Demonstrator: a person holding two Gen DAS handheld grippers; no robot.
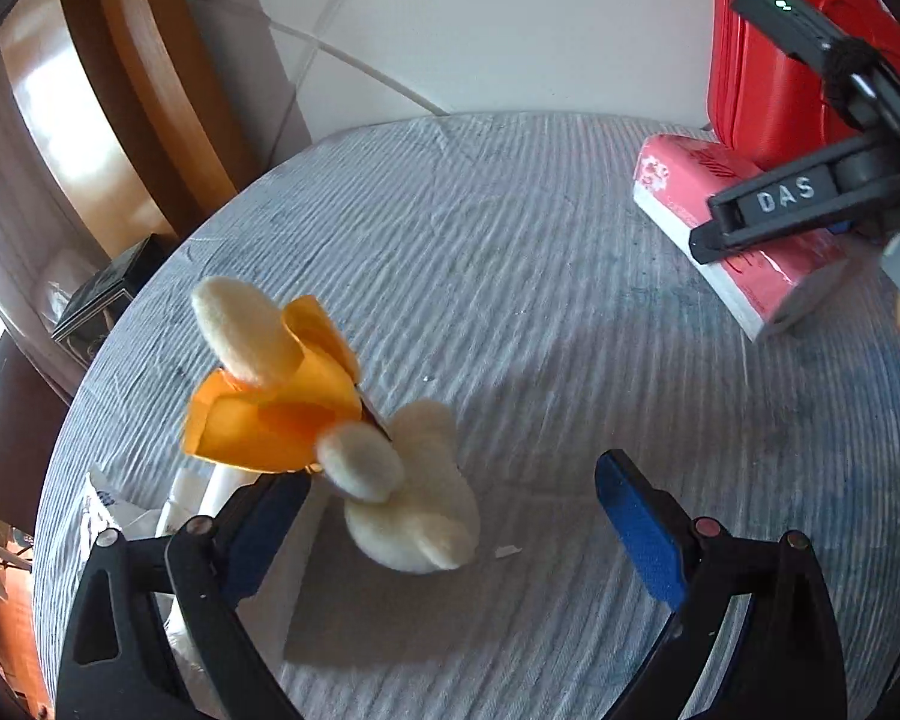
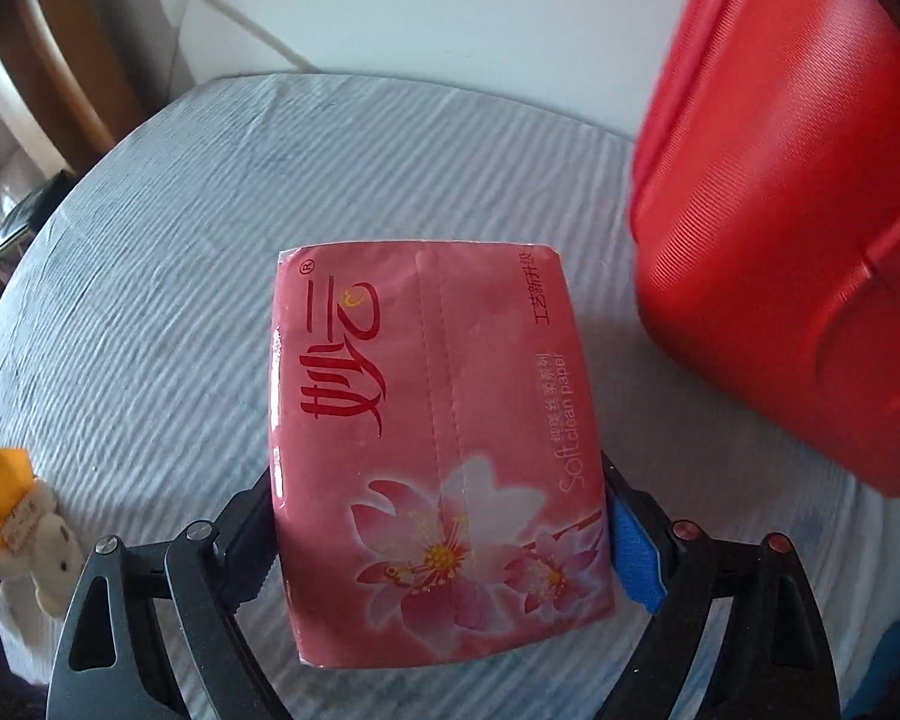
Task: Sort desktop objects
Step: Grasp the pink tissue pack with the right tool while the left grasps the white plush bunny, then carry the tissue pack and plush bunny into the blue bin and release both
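A cream plush toy in an orange dress lies on the striped table cloth, just ahead of my left gripper. The left gripper is open; the toy sits near its left finger, not held. My right gripper is closed on a pink tissue pack, gripping its near end by both sides. In the left wrist view the pack and the right gripper are at the far right. The toy also shows in the right wrist view at the left edge.
A red hard case stands upright at the back right, close beside the tissue pack; it also shows in the left wrist view. White packets lie near the left table edge. A wall and a wooden door frame lie behind.
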